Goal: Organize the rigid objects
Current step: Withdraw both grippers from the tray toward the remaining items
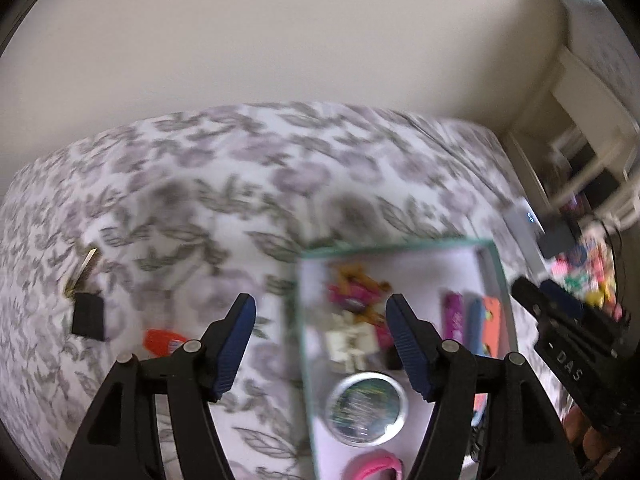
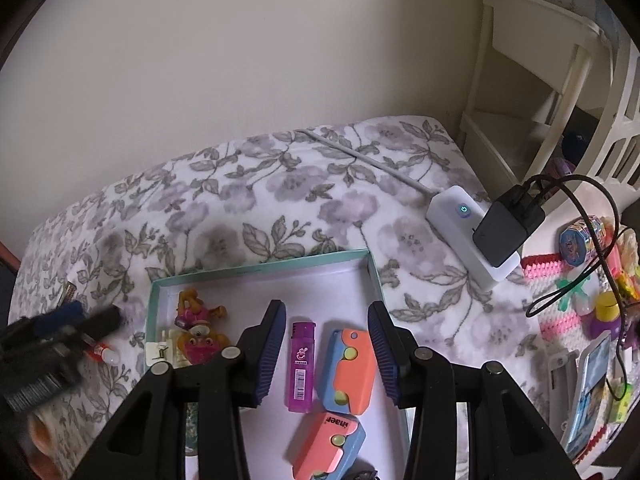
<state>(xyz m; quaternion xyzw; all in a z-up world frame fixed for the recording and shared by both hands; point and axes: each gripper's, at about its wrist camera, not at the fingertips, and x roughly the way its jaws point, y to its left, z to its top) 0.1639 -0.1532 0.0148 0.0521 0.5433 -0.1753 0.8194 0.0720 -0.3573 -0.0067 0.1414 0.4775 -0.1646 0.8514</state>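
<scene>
The left gripper (image 1: 320, 340) hung with its fingers (image 1: 236, 344) spread and nothing between them, over the near left edge of the box (image 2: 260, 270). The right gripper (image 2: 326, 354) hovered over the box's right half, its fingers (image 2: 270, 356) parted and gripping nothing; the lighter and a toy showed in the gap below, untouched.

The shallow white box with a teal rim lay on the bed (image 2: 280, 184), which had a flowered cover. Nearest in it, in the left wrist view, were a pink coil (image 1: 376, 466) and one round tin (image 1: 366, 408). Beyond those lay two orange-and-blue toys (image 2: 348, 372), one ahead of the other, and one purple lighter (image 2: 300, 364) upright in the picture just left of them. Toward the far left corner were a white clip-like piece (image 2: 162, 350) and two small orange-and-pink figures (image 2: 196, 312).

Outside the box, on the cover to its left, lay one red-and-white thing (image 1: 164, 340), one black block (image 1: 89, 316) and, farther off, a metal key-like piece (image 1: 86, 264). Far right, one white power strip (image 2: 468, 236) carried one black charger (image 2: 506, 226).
</scene>
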